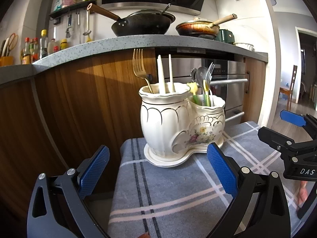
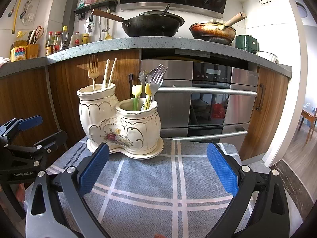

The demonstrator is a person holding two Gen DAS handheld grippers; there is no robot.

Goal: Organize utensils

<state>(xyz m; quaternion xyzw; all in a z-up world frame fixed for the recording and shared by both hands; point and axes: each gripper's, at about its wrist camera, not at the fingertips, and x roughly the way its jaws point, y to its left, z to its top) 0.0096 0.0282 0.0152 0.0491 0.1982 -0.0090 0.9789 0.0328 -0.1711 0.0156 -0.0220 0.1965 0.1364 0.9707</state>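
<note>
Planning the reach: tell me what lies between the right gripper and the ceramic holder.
Only bare plaid cloth lies between the open right gripper and the ceramic holder, as the right wrist view shows.

The left tongs point(image 1: 158, 170) have two long fingers faced with blue pads point(image 1: 94, 173) in a fine diamond knurl. Each pad sits on a black link arm, pinned by round silver screws to a dark grey curved frame with a slot-shaped cut-out. The right tongs point(image 2: 158, 169) are built the same: blue knurled pads point(image 2: 222, 169), black links, silver screws. White lettering marks the black bodies: "DAS" on one, "GenRobot.AI" on the other.
</note>
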